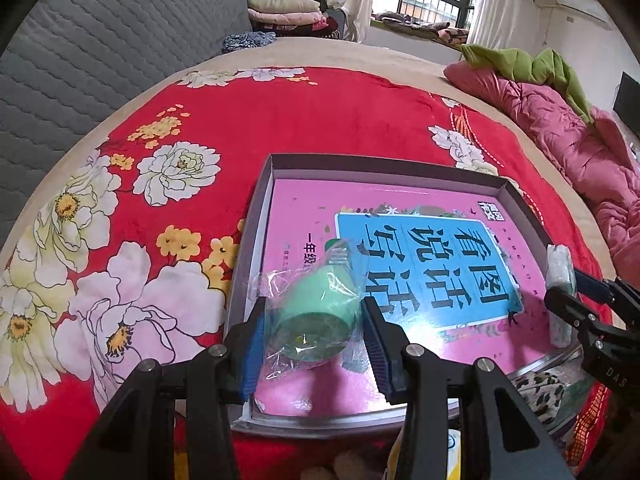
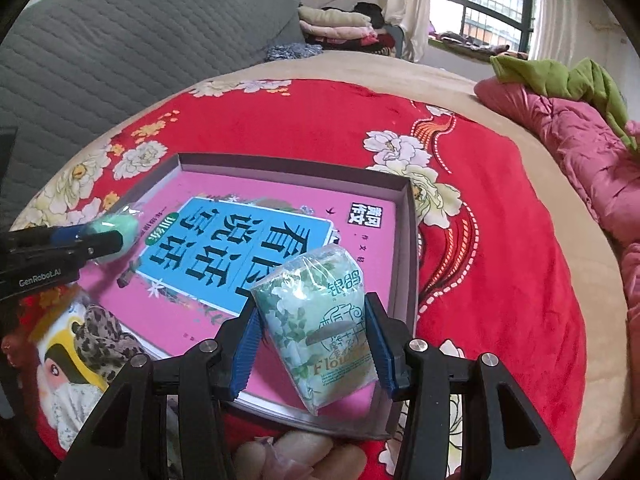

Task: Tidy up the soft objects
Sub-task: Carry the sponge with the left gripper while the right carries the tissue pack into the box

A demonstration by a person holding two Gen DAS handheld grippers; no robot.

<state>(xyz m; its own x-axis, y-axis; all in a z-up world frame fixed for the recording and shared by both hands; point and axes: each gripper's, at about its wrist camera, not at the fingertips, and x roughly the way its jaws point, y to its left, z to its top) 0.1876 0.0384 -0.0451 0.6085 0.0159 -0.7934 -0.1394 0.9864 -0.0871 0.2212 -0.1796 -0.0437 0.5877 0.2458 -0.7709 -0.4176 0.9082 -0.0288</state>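
Observation:
My left gripper [image 1: 314, 340] is shut on a green egg-shaped soft item [image 1: 316, 304] in clear plastic wrap, just above the near left corner of a pink book [image 1: 420, 264]. The book lies in a shallow grey box [image 1: 360, 162] on the bed. My right gripper [image 2: 314, 340] is shut on a green floral tissue pack [image 2: 320, 320], tilted over the near right part of the same box [image 2: 404, 248]. The right wrist view shows the left gripper [image 2: 100, 240] with the green item [image 2: 116, 224] at far left. The left wrist view catches the right gripper [image 1: 568, 292] and tissue pack [image 1: 560, 264] at the right edge.
The box rests on a red floral blanket [image 1: 280, 120]. A leopard-print cloth [image 2: 104, 340] and a cartoon-printed soft item [image 2: 60, 376] lie near the box's front edge. A pink quilt [image 2: 580, 160] with a green cloth [image 2: 560, 76] lies to the right, grey quilted padding [image 1: 100, 40] to the left.

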